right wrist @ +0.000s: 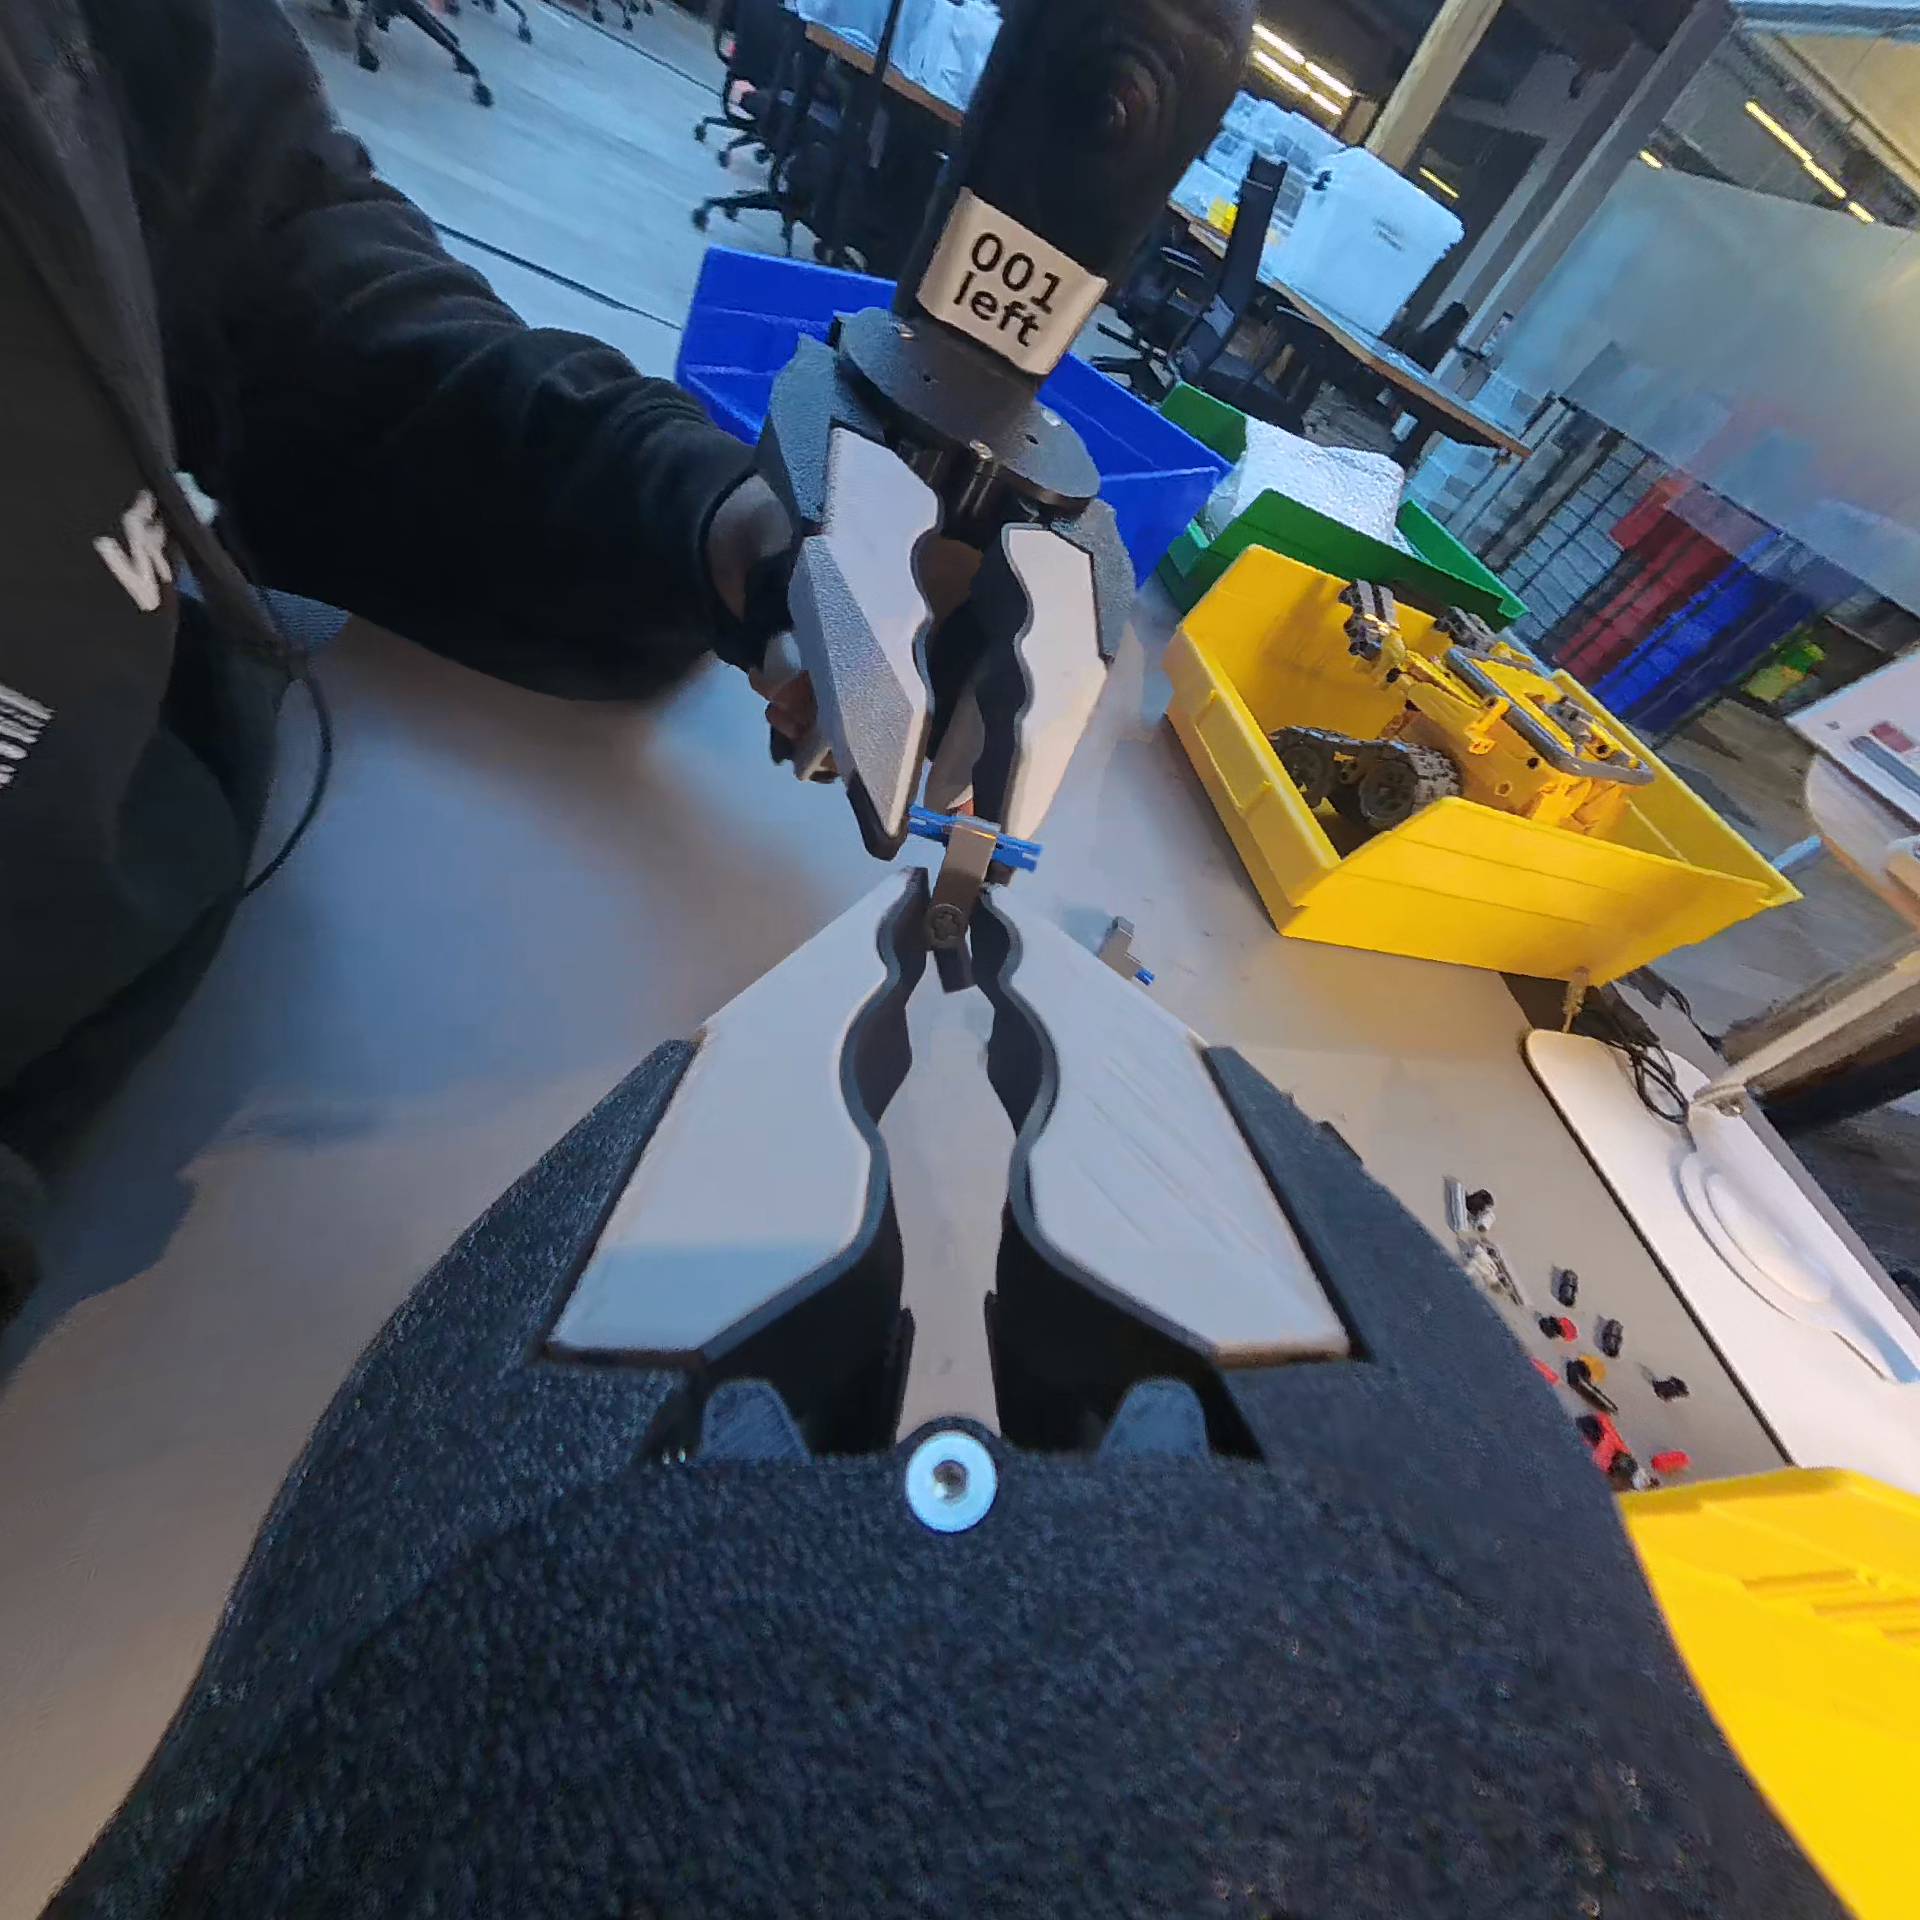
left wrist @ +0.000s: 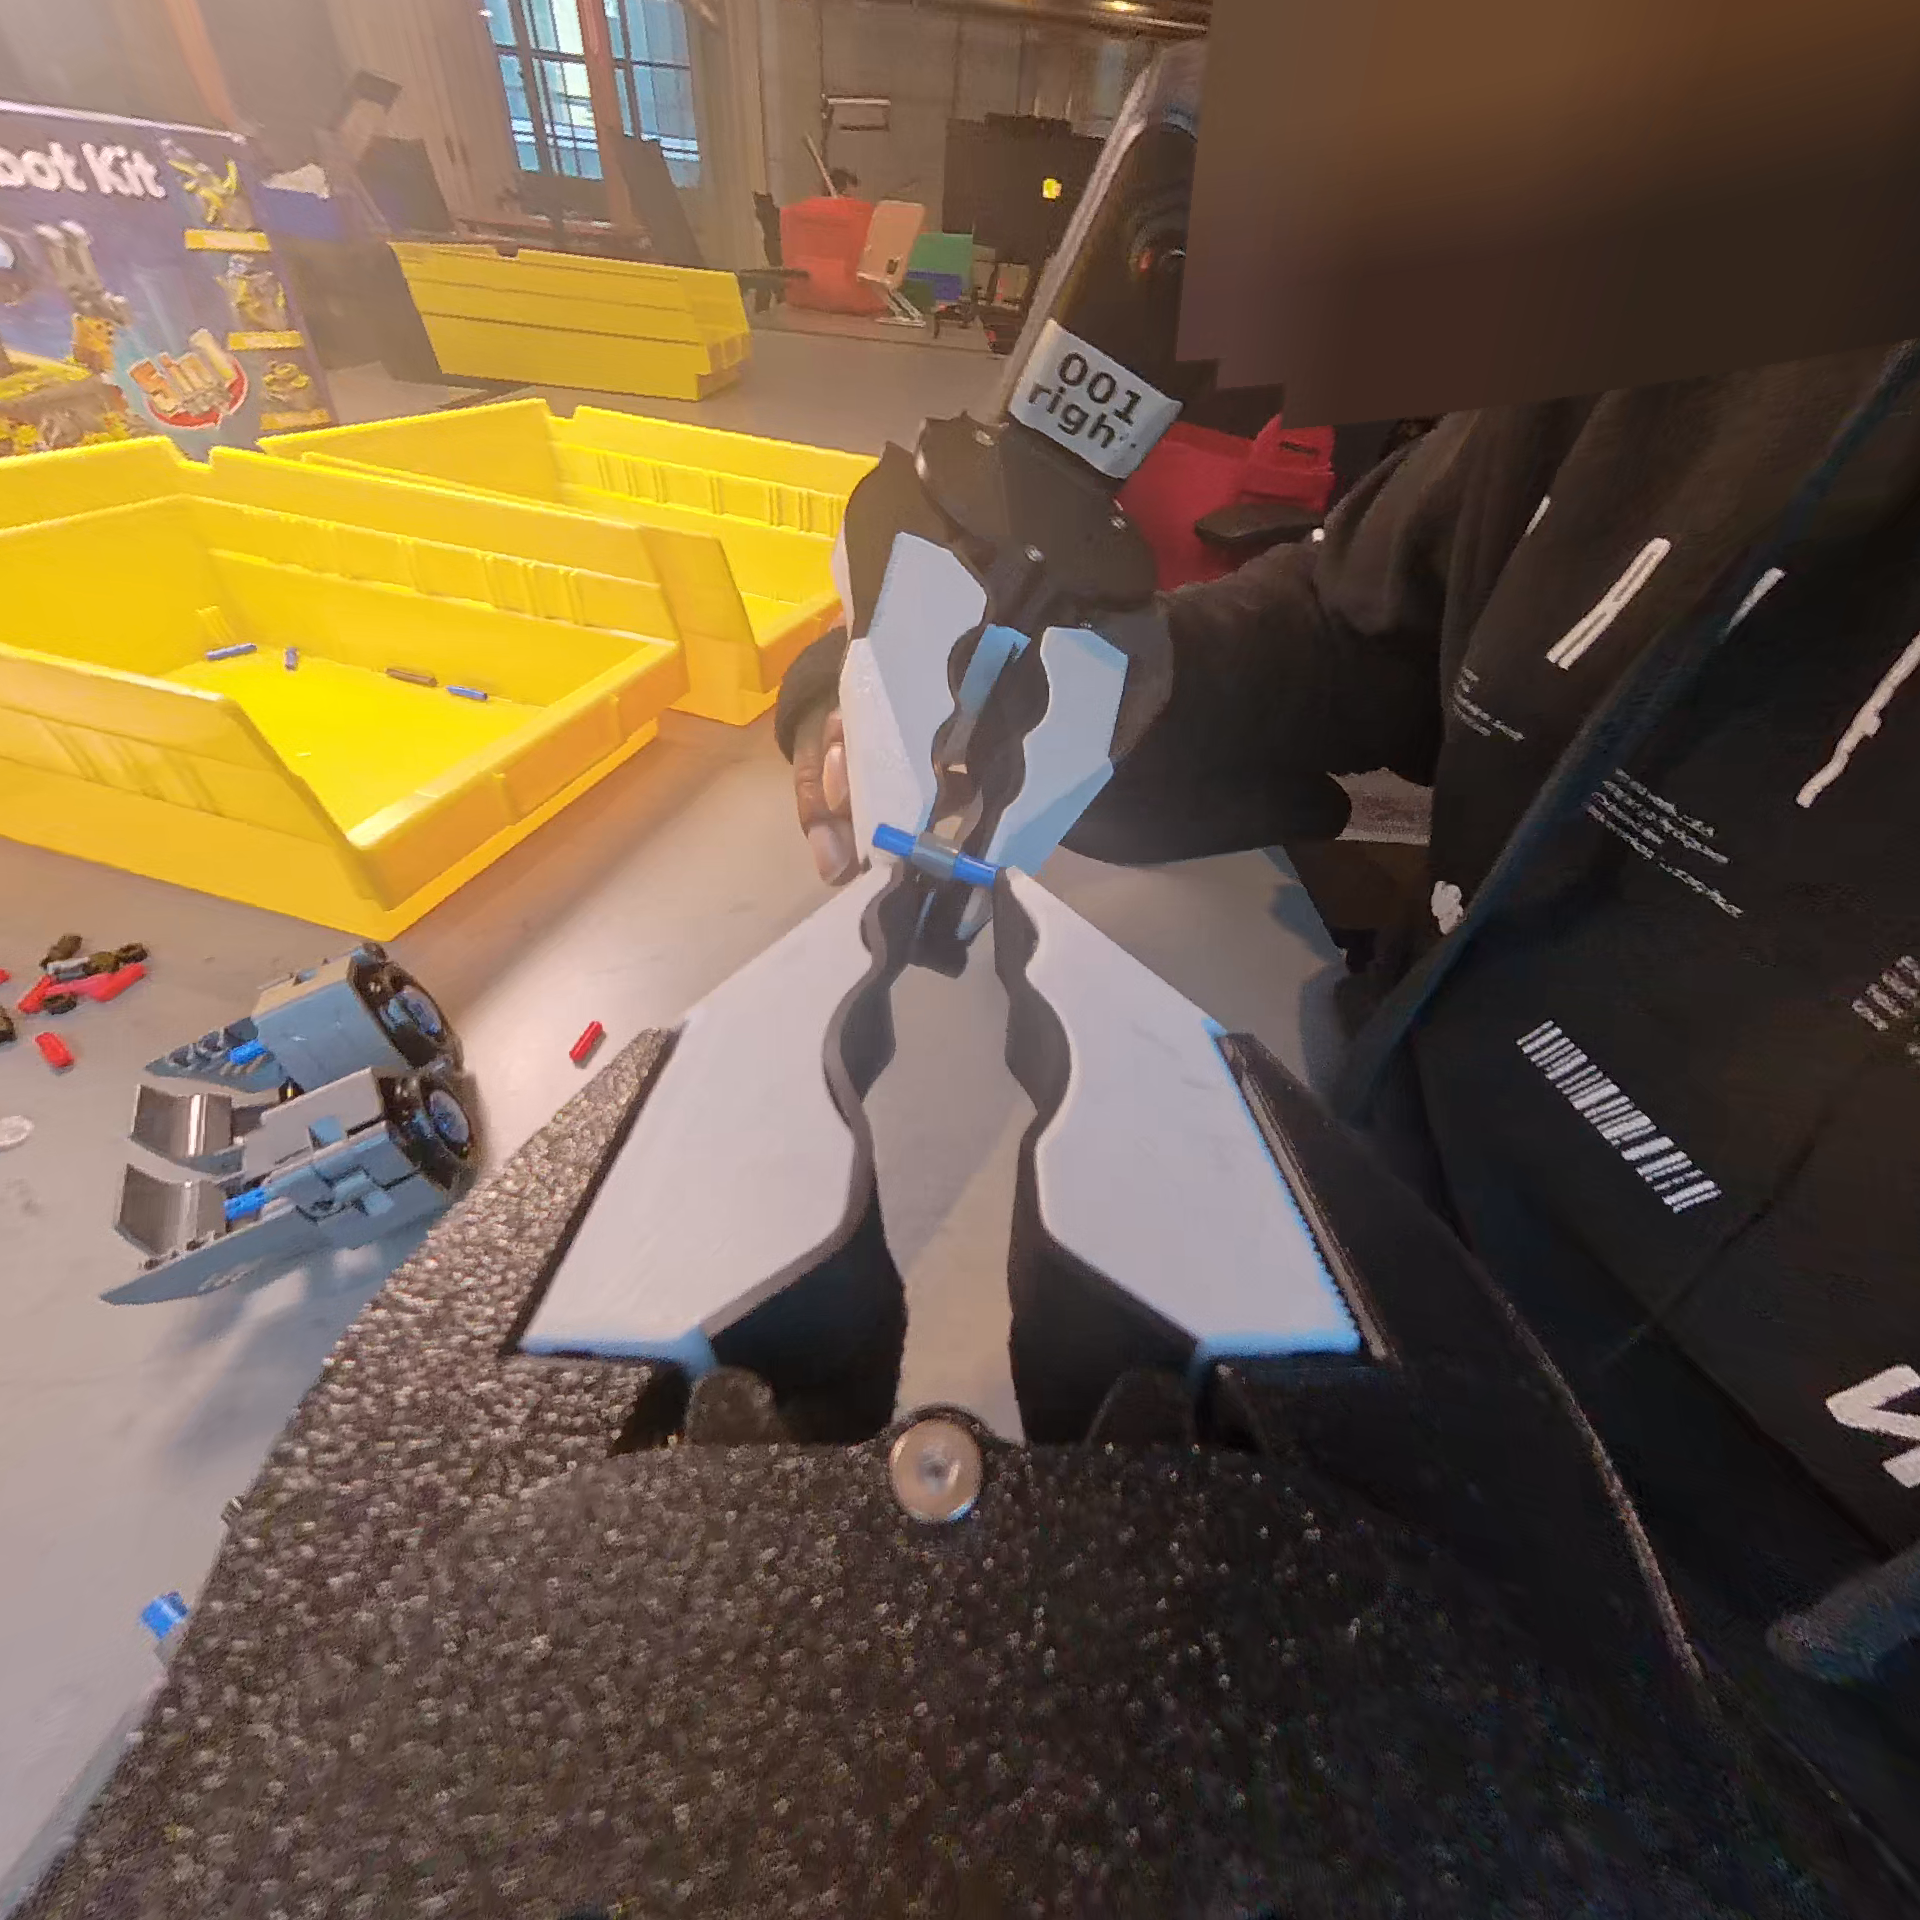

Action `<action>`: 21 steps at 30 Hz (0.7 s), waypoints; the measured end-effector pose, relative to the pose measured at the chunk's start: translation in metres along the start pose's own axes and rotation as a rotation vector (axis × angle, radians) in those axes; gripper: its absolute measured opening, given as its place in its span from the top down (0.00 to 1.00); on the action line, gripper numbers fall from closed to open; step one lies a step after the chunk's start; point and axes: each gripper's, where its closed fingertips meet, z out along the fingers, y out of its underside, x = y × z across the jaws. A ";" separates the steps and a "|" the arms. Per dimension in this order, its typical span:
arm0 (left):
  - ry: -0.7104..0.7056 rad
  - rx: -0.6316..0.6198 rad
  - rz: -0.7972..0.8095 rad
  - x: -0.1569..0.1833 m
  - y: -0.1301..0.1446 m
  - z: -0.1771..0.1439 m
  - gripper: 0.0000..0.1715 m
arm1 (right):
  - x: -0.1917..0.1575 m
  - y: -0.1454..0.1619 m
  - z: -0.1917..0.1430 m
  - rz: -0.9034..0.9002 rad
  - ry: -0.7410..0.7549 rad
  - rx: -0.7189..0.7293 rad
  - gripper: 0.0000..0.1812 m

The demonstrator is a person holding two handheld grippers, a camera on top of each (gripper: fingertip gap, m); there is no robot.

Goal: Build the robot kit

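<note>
Yellow plastic bins point(left wrist: 343, 727) are seen at ten o'clock in the left wrist view, with a few small pins lying in the nearest one. A grey toy assembly with blue lenses point(left wrist: 312, 1101) lies on the grey table point(left wrist: 540, 935) at nine o'clock, and red and black small parts point(left wrist: 78, 982) are scattered beside it. At the centre, the left gripper point(left wrist: 935, 904) and the right gripper point(left wrist: 951, 842) are met tip to tip. A small grey connector with a blue pin point(left wrist: 930, 847) through it is held between them. The jaws of both grippers are closed on this piece: the left one is pressed on the blue pin, the right one on the lower end of the grey part. In the right wrist view, the same piece point(right wrist: 971, 842) is seen at twelve o'clock from the right gripper point(right wrist: 951, 925). A yellow bin with a yellow tracked model point(right wrist: 1455, 727) stands at two o'clock, with a blue bin point(right wrist: 748, 322) behind.
</note>
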 end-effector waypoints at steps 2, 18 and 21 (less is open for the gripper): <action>-0.048 -0.002 -0.042 -0.012 0.004 0.000 0.91 | 0.012 0.010 0.003 0.001 0.075 -0.047 0.97; -0.147 -0.015 -0.178 -0.035 0.013 -0.001 0.98 | 0.035 0.027 0.005 -0.297 0.324 -0.194 0.96; -0.157 -0.040 -0.133 -0.035 0.013 -0.003 0.98 | 0.026 0.031 0.004 -0.236 0.240 -0.170 0.94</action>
